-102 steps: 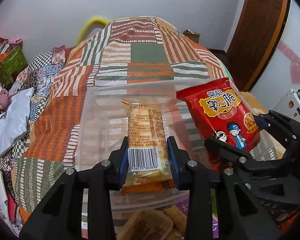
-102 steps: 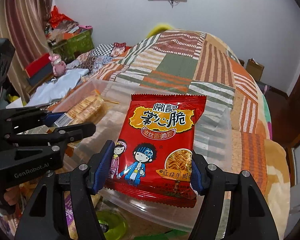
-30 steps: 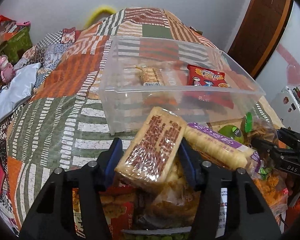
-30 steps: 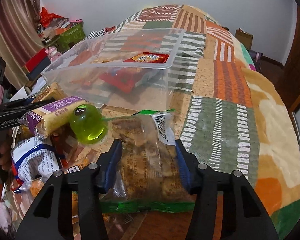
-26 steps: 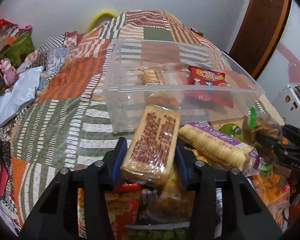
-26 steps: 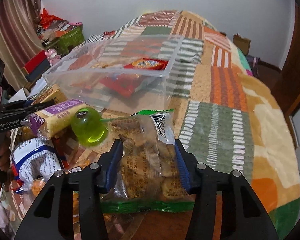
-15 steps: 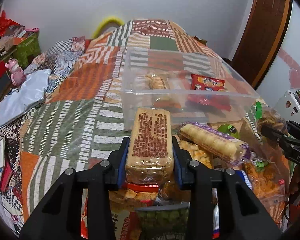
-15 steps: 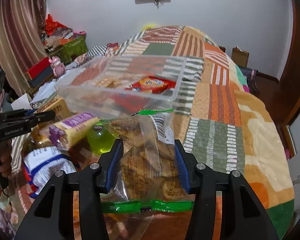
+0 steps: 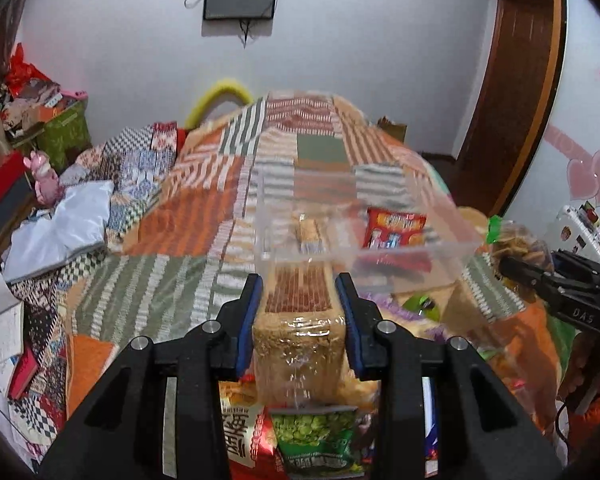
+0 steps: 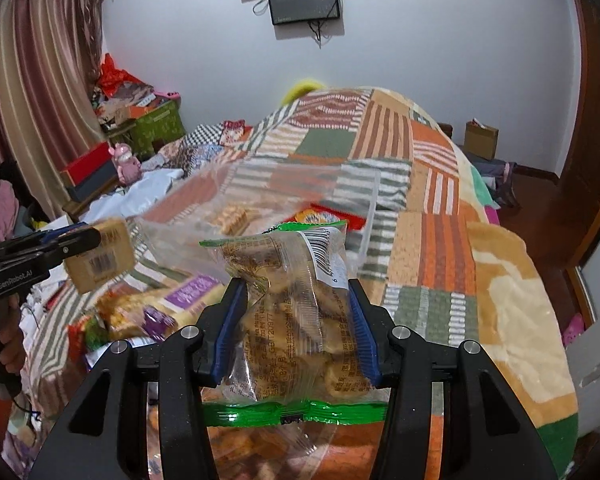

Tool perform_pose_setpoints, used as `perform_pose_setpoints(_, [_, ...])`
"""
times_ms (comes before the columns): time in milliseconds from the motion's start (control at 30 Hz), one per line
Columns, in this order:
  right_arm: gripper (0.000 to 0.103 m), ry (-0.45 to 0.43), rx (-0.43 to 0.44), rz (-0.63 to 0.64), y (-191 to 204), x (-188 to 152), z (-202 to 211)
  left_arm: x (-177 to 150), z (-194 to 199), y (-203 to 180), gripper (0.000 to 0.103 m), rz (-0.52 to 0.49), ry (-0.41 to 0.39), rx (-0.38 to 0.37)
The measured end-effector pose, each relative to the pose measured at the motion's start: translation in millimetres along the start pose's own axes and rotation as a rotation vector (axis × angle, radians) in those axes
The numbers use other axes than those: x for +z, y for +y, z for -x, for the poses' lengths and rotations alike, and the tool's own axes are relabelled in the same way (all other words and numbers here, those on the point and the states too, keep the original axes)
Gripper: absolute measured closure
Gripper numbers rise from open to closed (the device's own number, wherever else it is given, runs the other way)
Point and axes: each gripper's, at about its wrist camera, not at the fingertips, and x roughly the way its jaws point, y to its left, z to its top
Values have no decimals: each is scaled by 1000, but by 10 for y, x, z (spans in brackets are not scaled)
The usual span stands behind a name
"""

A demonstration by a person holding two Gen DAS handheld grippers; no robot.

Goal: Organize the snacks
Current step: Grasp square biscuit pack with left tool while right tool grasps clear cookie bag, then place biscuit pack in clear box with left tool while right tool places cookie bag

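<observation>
Both packets have risen off the snack pile since half a second ago: left gripper point(image 9: 300, 312) jaws pinching the biscuit brick point(image 9: 299, 320), right gripper point(image 10: 296, 328) jaws pinching the cookie bag point(image 10: 296, 312), each just before the clear bin point(image 9: 380, 254) on the bed.

I've got a tan biscuit pack point(image 9: 299, 332) lifted in front of the clear bin point(image 9: 452, 249); green-edged cookie bag point(image 10: 290, 312) upright, raised too. Bin holds red noodle pkt point(image 9: 394, 227) & wafer pack point(image 9: 309, 233).

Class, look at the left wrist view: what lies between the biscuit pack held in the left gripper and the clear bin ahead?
Nothing; the biscuit pack in the left gripper meets the clear bin wall directly.
</observation>
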Motion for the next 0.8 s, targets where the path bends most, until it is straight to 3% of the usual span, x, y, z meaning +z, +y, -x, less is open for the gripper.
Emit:
perform_pose_setpoints(567, [57, -69, 25, 38, 163, 412, -121, 607, -132, -12, 67, 27, -68, -23])
perform_pose_setpoints(800, [57, -50, 36, 58, 238, 549, -306, 830, -340, -18, 67, 17, -97, 18])
